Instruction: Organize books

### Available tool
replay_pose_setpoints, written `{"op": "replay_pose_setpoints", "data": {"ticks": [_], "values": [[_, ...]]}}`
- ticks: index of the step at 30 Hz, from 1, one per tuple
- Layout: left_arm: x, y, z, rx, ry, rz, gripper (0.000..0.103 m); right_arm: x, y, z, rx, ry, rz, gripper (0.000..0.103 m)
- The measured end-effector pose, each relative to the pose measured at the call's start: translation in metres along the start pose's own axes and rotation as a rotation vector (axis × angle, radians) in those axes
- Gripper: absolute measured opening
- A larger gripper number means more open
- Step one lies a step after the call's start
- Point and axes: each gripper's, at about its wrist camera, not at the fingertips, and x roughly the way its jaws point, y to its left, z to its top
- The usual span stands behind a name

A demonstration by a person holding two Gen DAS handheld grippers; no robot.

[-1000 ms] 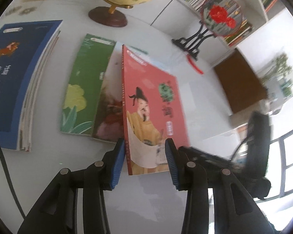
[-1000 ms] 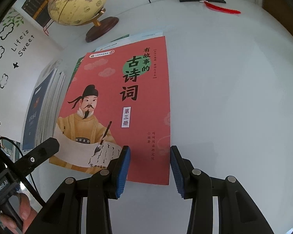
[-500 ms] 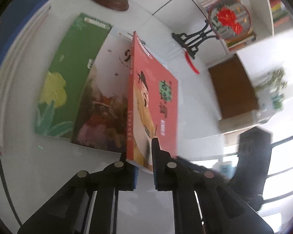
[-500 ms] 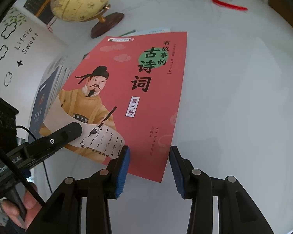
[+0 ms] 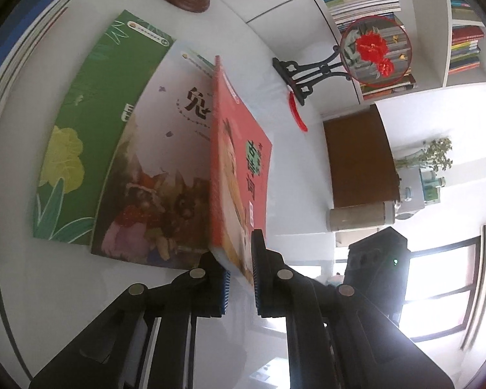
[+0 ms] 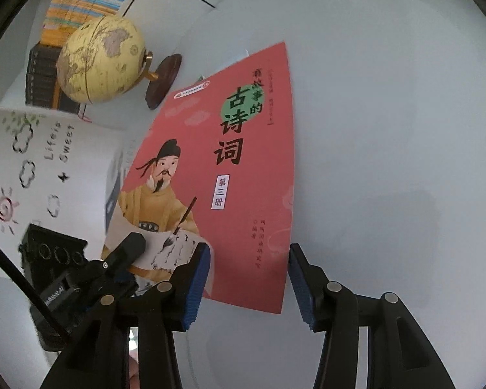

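A red book (image 5: 239,162) with a painted scholar on its cover (image 6: 243,178) is tilted up on one long edge above the other books. My left gripper (image 5: 241,278) is shut on its near bottom edge. In the right wrist view, one of the left gripper's fingers (image 6: 131,248) lies on the cover's lower left corner. My right gripper (image 6: 248,278) is open in front of the cover's lower right corner, and its pads do not press on anything. Under the red book lie an illustrated book (image 5: 158,188) and a green book (image 5: 90,123), both flat on the white table (image 5: 275,64).
A stack topped by a blue book (image 5: 22,32) lies at the far left. A globe (image 6: 100,61) stands behind the books, with a round fan ornament on a black stand (image 5: 372,48) to the right. Bookshelves (image 5: 463,32) line the wall. A brown chair back (image 5: 356,162) is past the table edge.
The left gripper has closed on the red book's near edge and tipped it up off the books below. The right gripper has rolled, still open, with the cover now slanted before it.
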Motion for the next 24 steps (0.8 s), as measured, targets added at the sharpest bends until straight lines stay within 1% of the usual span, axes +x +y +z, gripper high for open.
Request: {"op": "replay_pose_setpoints", "data": {"ticks": [3, 5, 6, 8, 10, 12, 14, 16, 17, 18, 21, 24], "values": [[-0.002, 0.002, 0.003, -0.016, 0.006, -0.029, 0.008, -0.005, 0.012, -0.001, -0.066, -0.008, -0.041, 0.043], [-0.003, 0.002, 0.006, -0.029, 0.013, -0.055, 0.008, -0.007, 0.011, 0.000, -0.046, 0.000, -0.025, 0.043], [-0.003, 0.003, 0.007, -0.043, 0.020, -0.071, 0.008, -0.006, 0.007, 0.002, -0.016, 0.014, -0.001, 0.047], [-0.003, 0.002, 0.009, -0.048, 0.024, -0.082, 0.008, 0.001, -0.004, 0.004, 0.075, 0.057, 0.092, 0.050], [-0.003, -0.002, 0.009, -0.029, 0.028, -0.077, 0.008, 0.006, -0.015, 0.003, 0.162, 0.077, 0.185, 0.051], [-0.002, -0.002, 0.010, -0.017, 0.031, -0.068, 0.008, 0.007, -0.023, 0.002, 0.235, 0.059, 0.269, 0.053], [-0.001, 0.001, 0.010, -0.015, 0.033, -0.056, 0.008, 0.003, -0.025, 0.001, 0.251, 0.017, 0.284, 0.052], [-0.002, 0.004, 0.010, -0.012, 0.029, -0.043, 0.008, -0.003, -0.023, 0.002, 0.241, -0.017, 0.273, 0.038], [-0.003, 0.004, 0.009, -0.004, 0.023, -0.029, 0.008, -0.006, -0.021, 0.002, 0.217, -0.027, 0.253, 0.027], [-0.004, 0.004, 0.007, 0.008, 0.020, -0.015, 0.008, -0.008, -0.019, 0.001, 0.198, -0.028, 0.243, 0.024], [-0.007, -0.005, -0.001, 0.088, -0.008, 0.064, 0.009, -0.012, -0.001, 0.002, 0.112, -0.050, 0.168, 0.022], [-0.012, -0.021, -0.012, 0.191, -0.046, 0.145, 0.009, -0.013, 0.029, 0.002, -0.047, -0.067, 0.028, 0.022]]}}
